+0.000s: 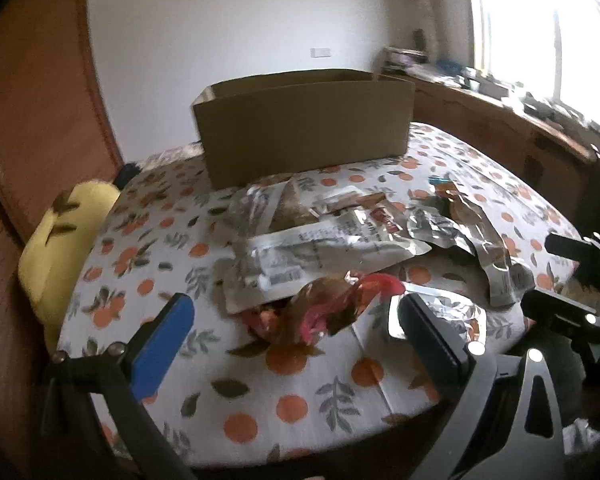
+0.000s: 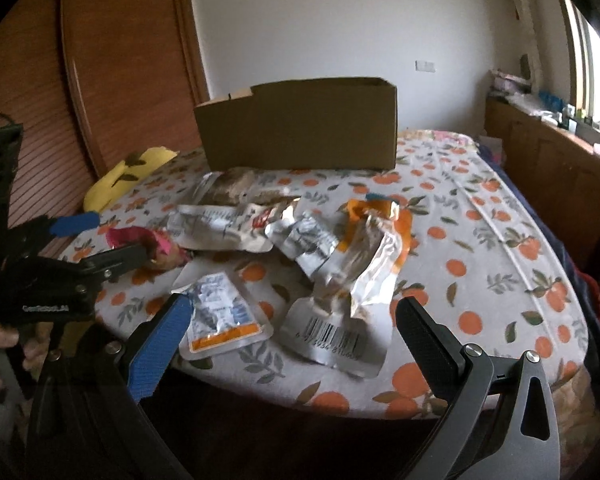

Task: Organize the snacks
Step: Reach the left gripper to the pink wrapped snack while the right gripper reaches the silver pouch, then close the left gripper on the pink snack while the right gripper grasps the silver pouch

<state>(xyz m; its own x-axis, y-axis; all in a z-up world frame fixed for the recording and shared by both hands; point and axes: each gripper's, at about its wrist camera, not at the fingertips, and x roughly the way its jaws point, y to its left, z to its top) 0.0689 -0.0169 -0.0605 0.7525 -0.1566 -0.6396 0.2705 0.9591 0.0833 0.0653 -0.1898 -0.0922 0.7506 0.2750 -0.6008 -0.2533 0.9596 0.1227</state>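
Observation:
A pile of silver snack packets lies mid-table, in front of an open cardboard box. My left gripper is open, its fingers on either side of a pink and brown snack packet. In the right wrist view the same pile and box show. My right gripper is open and empty over a barcode packet, with a blue and orange packet by its left finger. The left gripper shows there at the pink packet.
The table has a white cloth with an orange-fruit print. A yellow plush toy lies off its left edge. A wooden door stands at the left and a wooden counter with clutter runs under the window at the right.

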